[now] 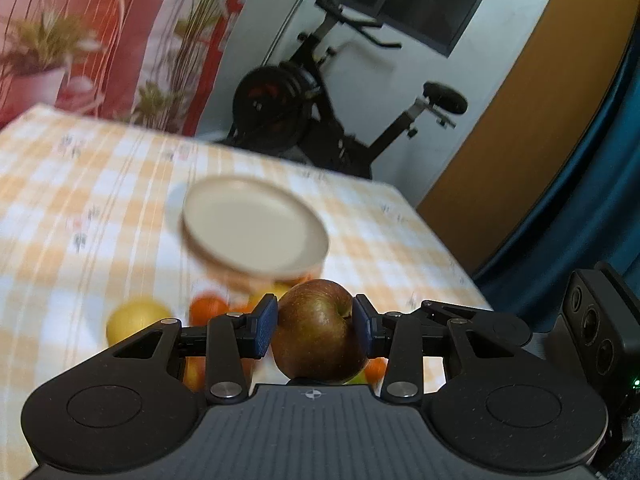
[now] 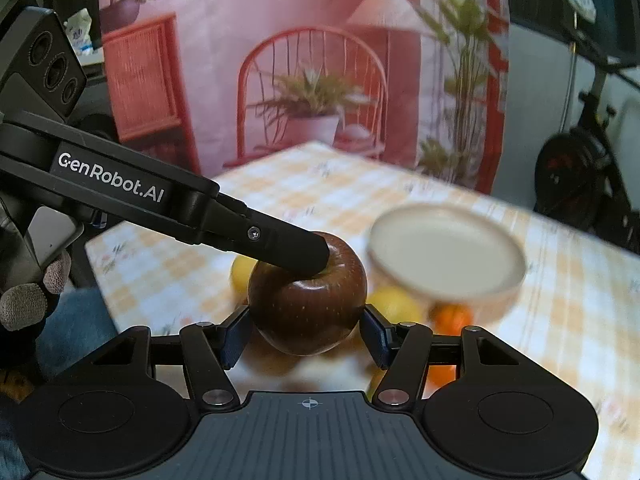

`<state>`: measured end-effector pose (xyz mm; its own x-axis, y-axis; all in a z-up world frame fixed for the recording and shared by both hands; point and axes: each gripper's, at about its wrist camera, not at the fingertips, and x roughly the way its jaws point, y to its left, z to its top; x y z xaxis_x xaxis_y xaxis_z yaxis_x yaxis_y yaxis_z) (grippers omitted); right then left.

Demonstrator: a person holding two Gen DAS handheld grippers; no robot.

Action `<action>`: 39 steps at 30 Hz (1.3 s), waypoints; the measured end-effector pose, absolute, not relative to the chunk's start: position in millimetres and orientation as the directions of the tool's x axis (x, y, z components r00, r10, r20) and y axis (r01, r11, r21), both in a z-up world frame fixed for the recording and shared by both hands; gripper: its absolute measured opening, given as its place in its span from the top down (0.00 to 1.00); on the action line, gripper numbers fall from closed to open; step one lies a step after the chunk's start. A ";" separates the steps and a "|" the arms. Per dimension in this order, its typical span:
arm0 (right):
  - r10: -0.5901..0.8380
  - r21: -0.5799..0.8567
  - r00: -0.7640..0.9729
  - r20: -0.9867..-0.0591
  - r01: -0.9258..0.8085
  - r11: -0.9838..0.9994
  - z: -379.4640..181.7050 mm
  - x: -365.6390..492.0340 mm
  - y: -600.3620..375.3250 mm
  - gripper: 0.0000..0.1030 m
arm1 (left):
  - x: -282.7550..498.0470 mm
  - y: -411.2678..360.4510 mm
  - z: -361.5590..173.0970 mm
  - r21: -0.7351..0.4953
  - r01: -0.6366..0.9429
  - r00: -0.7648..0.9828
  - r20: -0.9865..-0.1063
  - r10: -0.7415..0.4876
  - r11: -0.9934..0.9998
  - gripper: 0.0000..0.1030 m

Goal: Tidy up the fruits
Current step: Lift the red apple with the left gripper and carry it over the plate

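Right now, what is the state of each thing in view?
Apple: held up by both claws.
Left claw: shut on the apple.
Right claw: shut on the apple.
Bowl: upright, empty.
Lemon: lying loose near the bowl.
Orange: lying loose near the bowl.

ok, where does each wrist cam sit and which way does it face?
Left wrist: sits on the left gripper, looking along its fingers over the dark red apple they clamp, towards the beige round bowl and the black exercise bike.
Right wrist: sits on the right gripper, shut on what appears to be the same apple, facing the pink printed backdrop; the left gripper and a gloved hand show at left.
Shared: apple, bowl, orange checked tablecloth.
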<state>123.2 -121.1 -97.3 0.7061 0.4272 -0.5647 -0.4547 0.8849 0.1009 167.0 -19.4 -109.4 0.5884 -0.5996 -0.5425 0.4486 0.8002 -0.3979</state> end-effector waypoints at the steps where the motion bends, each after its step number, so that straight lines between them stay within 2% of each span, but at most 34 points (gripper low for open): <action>1: 0.424 0.089 0.714 -0.557 -0.456 0.886 -90.8 128.6 -122.9 0.47 | 171.8 -20.9 -103.8 -0.396 0.452 0.594 -0.536 -0.600 0.800 0.58; 6: 0.418 0.059 0.745 -0.519 -0.457 0.888 -68.3 160.4 -132.6 0.47 | 199.8 -25.1 -83.8 -0.413 0.453 0.618 -0.494 -0.612 0.790 0.58; 16: 0.413 0.063 0.752 -0.513 -0.447 0.892 -70.2 205.6 -138.5 0.47 | 224.9 -36.4 -84.7 -0.342 0.452 0.648 -0.509 -0.566 0.824 0.58; 25: 0.420 0.121 0.733 -0.534 -0.426 0.897 -91.5 246.0 -151.6 0.47 | 260.8 -47.0 -94.7 -0.319 0.452 0.625 -0.553 -0.551 0.833 0.58; 39: 0.397 0.143 0.681 -0.615 -0.399 0.906 -139.6 334.4 -165.2 0.47 | 350.6 -62.0 -132.0 -0.331 0.438 0.535 -0.652 -0.538 0.836 0.58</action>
